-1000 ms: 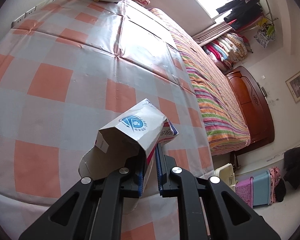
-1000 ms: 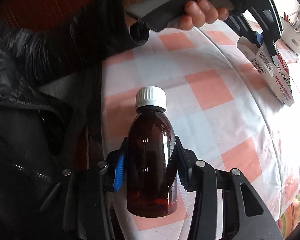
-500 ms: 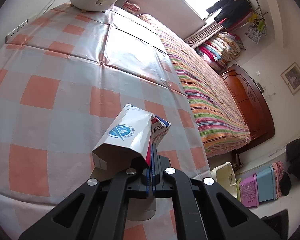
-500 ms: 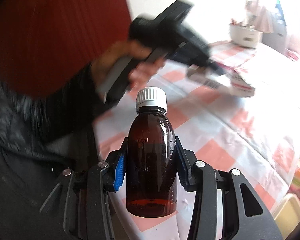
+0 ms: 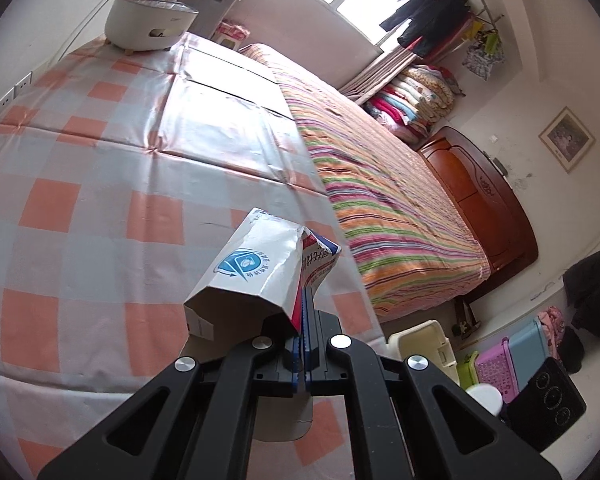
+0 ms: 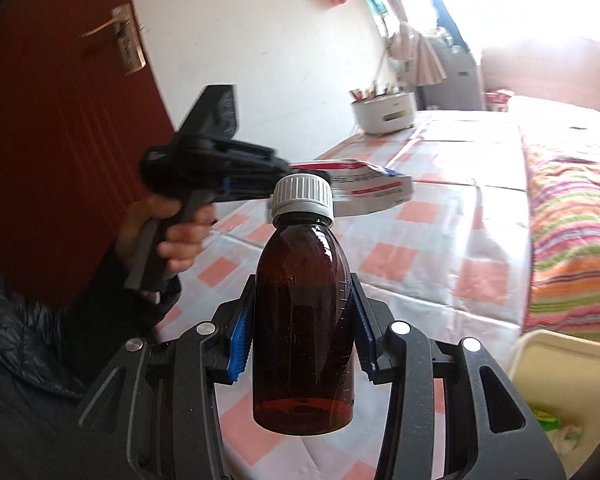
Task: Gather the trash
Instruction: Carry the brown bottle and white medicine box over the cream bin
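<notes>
Since the earlier frame, both hands have lifted their loads clear of the orange-and-white checked tablecloth [image 5: 100, 184], and the right view has swung from the person's dark sleeve toward the room. Held in the left gripper [image 5: 303, 308], the flattened white cardboard carton with a blue logo and red print [image 5: 256, 268] has one wall pinched between blue pads that meet almost completely; its open end flares toward the camera, and it hangs above the tabletop's near right corner. From the right wrist view the same carton [image 6: 364, 184] sticks out level from the left gripper [image 6: 268, 184], whose handle a bare hand [image 6: 172, 236] grasps. Partly spread, the right gripper [image 6: 304, 332] clamps both sides of a brown translucent plastic bottle with a ribbed white cap [image 6: 304, 320], upright between the pads. A cream plastic bin [image 6: 560, 364] stands below the table's right edge, and a white round pot [image 6: 384, 112] sits at the far corner.
</notes>
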The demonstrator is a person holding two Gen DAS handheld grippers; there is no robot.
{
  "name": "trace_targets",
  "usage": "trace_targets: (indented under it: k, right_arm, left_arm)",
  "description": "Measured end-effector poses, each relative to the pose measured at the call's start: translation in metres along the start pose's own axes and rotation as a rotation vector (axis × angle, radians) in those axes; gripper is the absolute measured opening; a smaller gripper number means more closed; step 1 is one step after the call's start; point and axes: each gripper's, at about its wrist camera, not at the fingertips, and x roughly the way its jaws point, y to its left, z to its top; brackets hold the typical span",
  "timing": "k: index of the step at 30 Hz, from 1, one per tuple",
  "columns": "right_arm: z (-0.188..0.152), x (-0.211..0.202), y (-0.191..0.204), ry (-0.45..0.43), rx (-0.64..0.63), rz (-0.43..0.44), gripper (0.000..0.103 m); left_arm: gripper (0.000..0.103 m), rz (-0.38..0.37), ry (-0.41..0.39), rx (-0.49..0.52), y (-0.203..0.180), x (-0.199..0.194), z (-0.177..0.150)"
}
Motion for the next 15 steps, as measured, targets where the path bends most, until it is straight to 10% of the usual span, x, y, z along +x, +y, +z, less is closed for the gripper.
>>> trace_targets:
  k: [15]
  right_arm:
    - [-0.043, -0.056, -0.02, -0.108, 0.105, -0.125, 0.041]
  left_arm:
    - [0.001, -0.118, -0.001, 0.134, -0.082, -0.006, -0.023]
